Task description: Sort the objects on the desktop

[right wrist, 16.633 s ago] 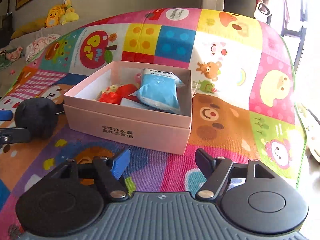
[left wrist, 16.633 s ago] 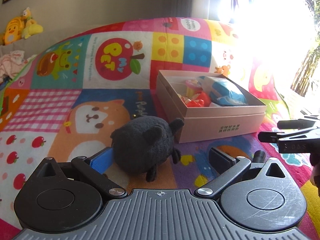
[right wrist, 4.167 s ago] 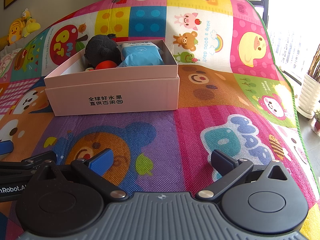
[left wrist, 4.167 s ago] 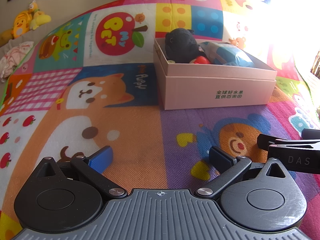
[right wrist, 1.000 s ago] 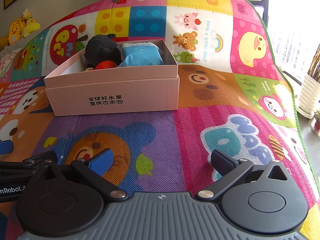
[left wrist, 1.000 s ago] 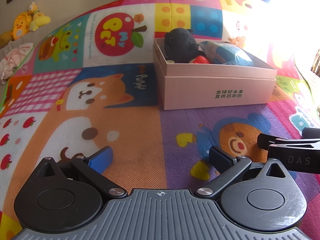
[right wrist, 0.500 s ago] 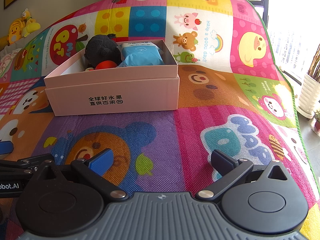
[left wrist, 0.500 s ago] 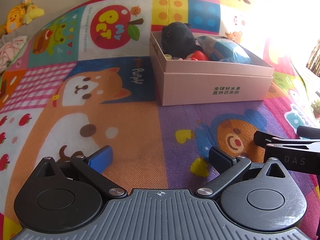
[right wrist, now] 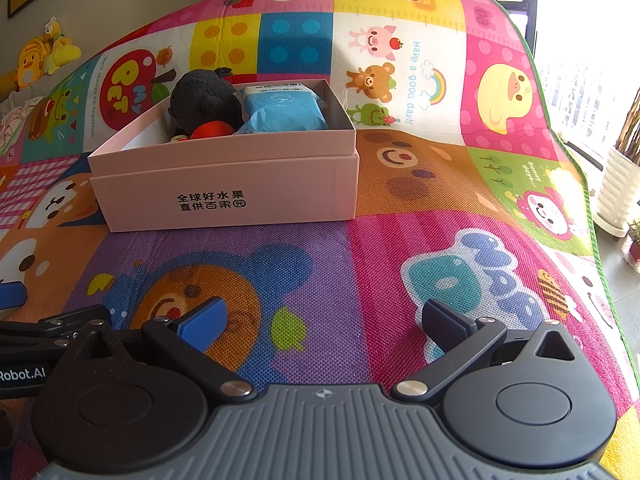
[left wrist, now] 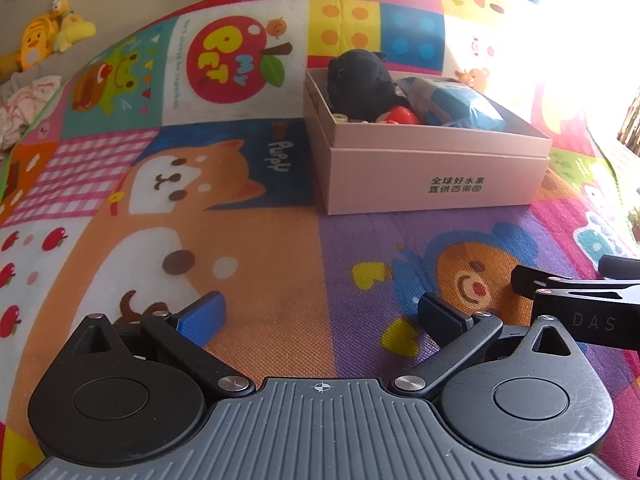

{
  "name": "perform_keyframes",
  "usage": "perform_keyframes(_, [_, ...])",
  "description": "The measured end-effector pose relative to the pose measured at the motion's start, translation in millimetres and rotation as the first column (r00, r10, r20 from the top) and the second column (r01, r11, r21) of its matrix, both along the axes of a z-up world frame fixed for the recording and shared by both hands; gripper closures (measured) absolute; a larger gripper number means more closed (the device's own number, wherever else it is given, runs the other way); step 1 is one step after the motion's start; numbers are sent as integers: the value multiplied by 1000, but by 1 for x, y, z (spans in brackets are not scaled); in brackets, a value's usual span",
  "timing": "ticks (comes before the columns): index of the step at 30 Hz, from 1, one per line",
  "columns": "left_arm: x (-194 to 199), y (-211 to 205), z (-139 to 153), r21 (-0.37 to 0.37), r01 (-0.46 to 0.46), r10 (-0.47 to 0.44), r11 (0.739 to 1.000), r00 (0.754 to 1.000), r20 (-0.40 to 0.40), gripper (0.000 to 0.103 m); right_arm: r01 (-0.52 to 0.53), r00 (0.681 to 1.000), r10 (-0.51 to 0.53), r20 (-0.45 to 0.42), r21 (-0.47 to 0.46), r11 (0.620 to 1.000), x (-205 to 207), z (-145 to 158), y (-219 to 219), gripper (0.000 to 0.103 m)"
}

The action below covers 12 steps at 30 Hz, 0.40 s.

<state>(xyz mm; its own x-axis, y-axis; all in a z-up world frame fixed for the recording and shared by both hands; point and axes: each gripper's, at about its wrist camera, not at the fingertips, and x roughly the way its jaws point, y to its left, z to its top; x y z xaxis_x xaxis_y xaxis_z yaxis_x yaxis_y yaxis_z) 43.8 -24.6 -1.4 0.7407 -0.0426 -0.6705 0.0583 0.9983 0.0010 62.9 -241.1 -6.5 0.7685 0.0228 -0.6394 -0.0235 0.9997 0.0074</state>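
Two grippers, left gripper (left wrist: 322, 314) and right gripper (right wrist: 324, 316), hovered wide open, empty, over colourful cartoon play mat (right wrist: 440, 240). Black plush toy (right wrist: 202, 98), blue soft packet (right wrist: 282, 110), red round toy (right wrist: 212, 129) lay inside pink cardboard box (right wrist: 228, 188), upper centre of frame.

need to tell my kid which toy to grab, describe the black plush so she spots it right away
Find the open pink cardboard box with dark Chinese print, sitting on the colourful cartoon play mat. In its far left corner sits the black fuzzy plush toy, poking above the rim. It is the only dark, furry thing there, beside a light blue plastic packet and a small red toy.
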Motion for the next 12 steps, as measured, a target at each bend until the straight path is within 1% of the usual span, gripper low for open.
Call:
perform_keyframes(9, [0, 0, 0, 0, -1, 1, 1000, 1000, 0, 0, 0, 1000, 0, 0, 0, 1000, 0, 0, 0, 0])
perform_keyframes(12, [-1, -1, -1, 19, -3, 3, 1000, 1000, -6, 0, 0, 1000, 0, 0, 0, 1000, 0, 0, 0, 0])
